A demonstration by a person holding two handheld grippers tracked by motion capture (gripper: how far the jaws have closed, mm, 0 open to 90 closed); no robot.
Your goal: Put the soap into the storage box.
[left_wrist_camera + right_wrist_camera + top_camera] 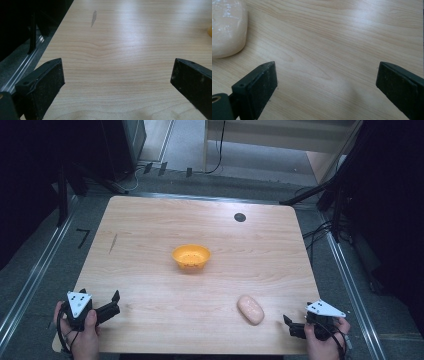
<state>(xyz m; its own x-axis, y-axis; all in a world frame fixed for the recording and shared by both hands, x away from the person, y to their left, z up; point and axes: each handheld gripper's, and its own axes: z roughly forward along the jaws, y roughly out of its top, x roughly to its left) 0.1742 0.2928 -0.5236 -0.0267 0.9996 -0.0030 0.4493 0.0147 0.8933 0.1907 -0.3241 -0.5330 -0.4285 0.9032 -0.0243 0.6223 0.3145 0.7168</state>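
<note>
step: going for the bread roll (250, 309) near front-right table (150, 230) edge, just left of right gripper (292, 327) | jaws apart, empty | tip: swing left, straddle roll's narrow width, squeeze gently | left gripper (111, 304) apart too, idle | orange bowl (191, 257) mid-table

Right tool (325, 82) jaws wide apart, nothing btwn them, just bare wood tabletop (342, 40). Pale bread-like lump (227, 27) ahead, off to tool's left, not touching.
</note>
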